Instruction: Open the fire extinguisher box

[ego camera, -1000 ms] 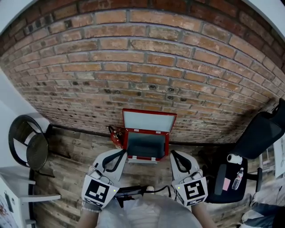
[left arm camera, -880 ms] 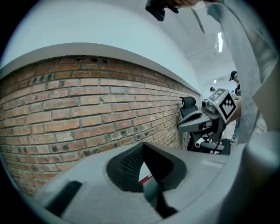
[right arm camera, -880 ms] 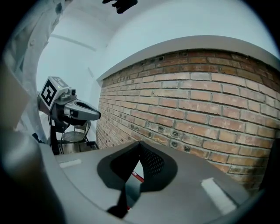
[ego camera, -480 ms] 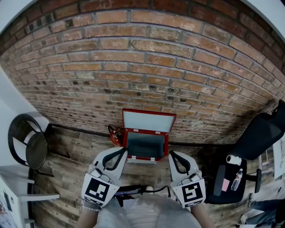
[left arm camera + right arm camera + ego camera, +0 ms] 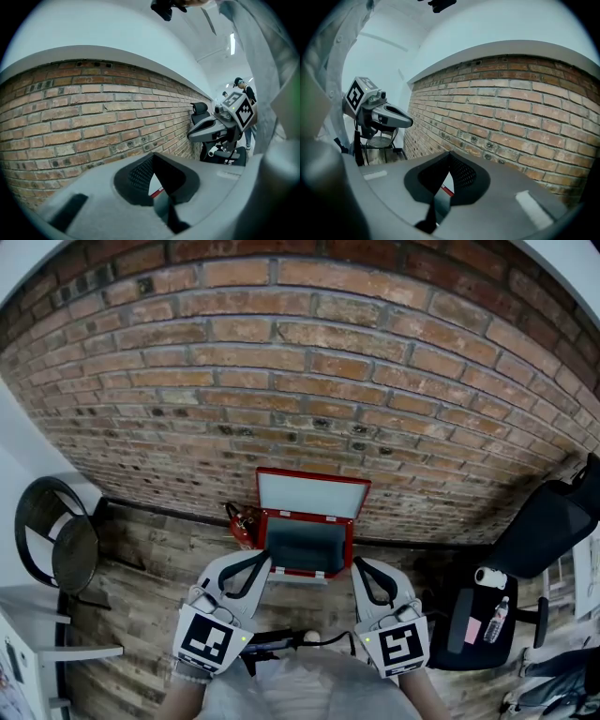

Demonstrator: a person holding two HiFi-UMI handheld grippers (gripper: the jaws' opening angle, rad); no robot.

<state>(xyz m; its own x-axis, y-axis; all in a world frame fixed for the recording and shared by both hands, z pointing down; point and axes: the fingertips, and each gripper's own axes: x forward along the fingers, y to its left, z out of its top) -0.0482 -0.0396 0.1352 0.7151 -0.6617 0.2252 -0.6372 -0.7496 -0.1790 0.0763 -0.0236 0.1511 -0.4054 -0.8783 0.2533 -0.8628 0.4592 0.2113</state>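
- Your left gripper [image 5: 262, 561] has its jaws brought together at the tips with nothing between them. Your right gripper [image 5: 359, 565] is pinched closed the same way, also empty.
- Both point toward the fire extinguisher box [image 5: 309, 545], one near each front corner. Whether either tip touches it cannot be judged.
- The red box sits on the wooden plank floor [image 5: 150, 568] at the foot of the brick wall [image 5: 309, 362]. Its lid [image 5: 314, 495] is raised and leans back against the bricks.
- A black round-backed chair [image 5: 56, 549] stands well off to your left, and a black office chair [image 5: 544, 521] to your right.
- A red object [image 5: 242, 521] just beside the box's left side is too small to identify.
- In both gripper views the jaws cover the box, leaving only a red sliver showing.
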